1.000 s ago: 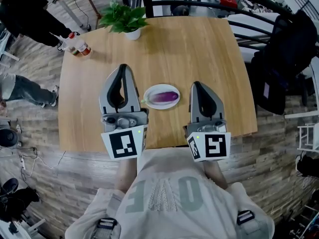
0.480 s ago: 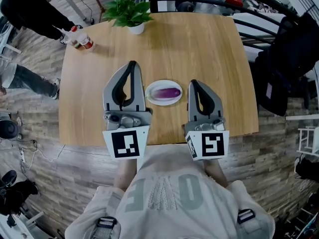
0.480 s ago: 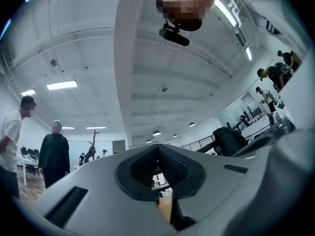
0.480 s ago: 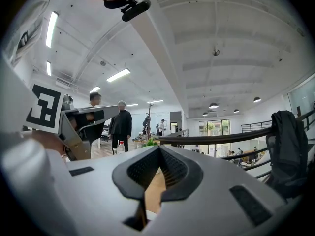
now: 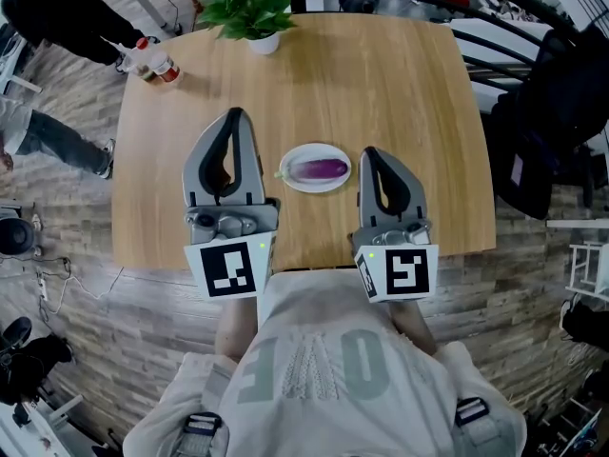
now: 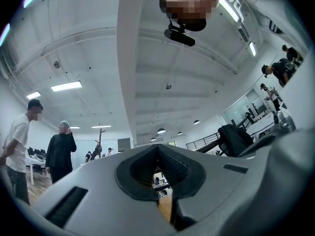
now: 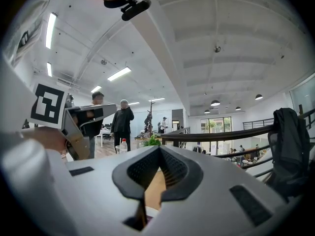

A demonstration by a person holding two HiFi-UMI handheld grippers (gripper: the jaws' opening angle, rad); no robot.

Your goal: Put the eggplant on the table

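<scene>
We see the eggplant (image 5: 321, 168) lying on its white plate (image 5: 295, 184), at the centre of the frame, on the wooden table (image 5: 400, 84) and near the table edge closest to us. The left gripper (image 5: 233, 115) hangs just left of the plate and the right gripper (image 5: 369, 151) just right of it, both pointing up the frame. Each has its jaws pressed together with nothing between them, so the eggplant sits untouched. Further out, a potted plant (image 5: 249, 15) stands at the table's far edge at the top of the frame. Two bottles (image 5: 157, 67) stand at the upper left corner. A dark jacket (image 5: 557, 93) hangs at the right edge.
</scene>
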